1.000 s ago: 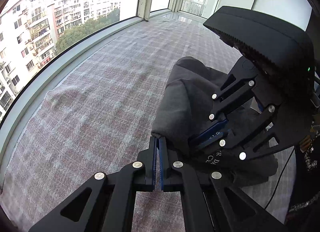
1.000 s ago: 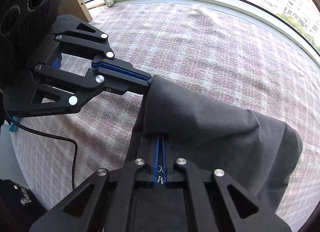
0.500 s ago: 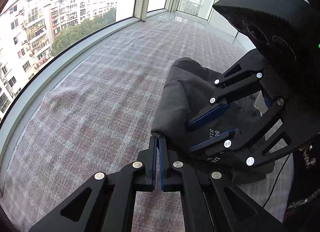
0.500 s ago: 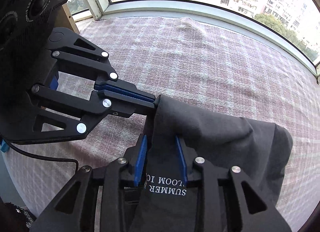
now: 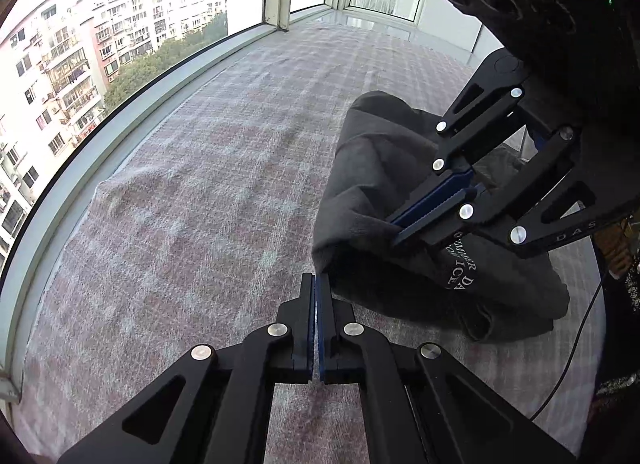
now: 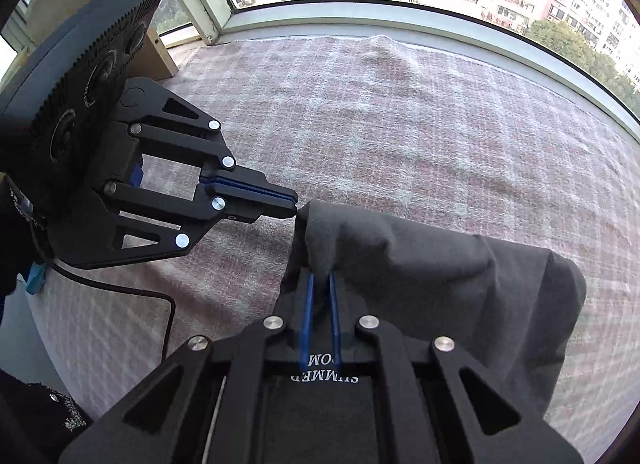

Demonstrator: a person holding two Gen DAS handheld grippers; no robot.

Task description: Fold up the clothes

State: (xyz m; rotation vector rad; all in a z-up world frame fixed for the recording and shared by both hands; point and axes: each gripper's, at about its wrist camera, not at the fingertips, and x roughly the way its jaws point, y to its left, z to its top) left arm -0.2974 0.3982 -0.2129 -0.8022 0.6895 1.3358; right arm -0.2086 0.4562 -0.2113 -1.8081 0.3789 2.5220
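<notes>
A dark grey garment point(image 5: 372, 192) with white lettering hangs bunched between both grippers above the plaid-covered table point(image 5: 200, 204). My left gripper point(image 5: 318, 284) is shut, pinching the garment's near corner at its tips. In the right wrist view the left gripper point(image 6: 294, 204) meets the top left corner of the garment point(image 6: 440, 264). My right gripper point(image 6: 320, 276) has its jaws closing on a fold of the cloth, just above the lettering. From the left wrist view the right gripper point(image 5: 394, 230) bites into the garment's side, its blue pads nearly together.
A pink and grey plaid cloth point(image 6: 400, 124) covers the table up to the curved window sill point(image 6: 400, 24). A black cable point(image 6: 160, 300) trails over the near left edge. A wooden board point(image 6: 160, 52) leans at the back left.
The right gripper opened, let the cloth go, rose a little, then closed again on a fold higher up. The left gripper kept its hold and stayed put.
</notes>
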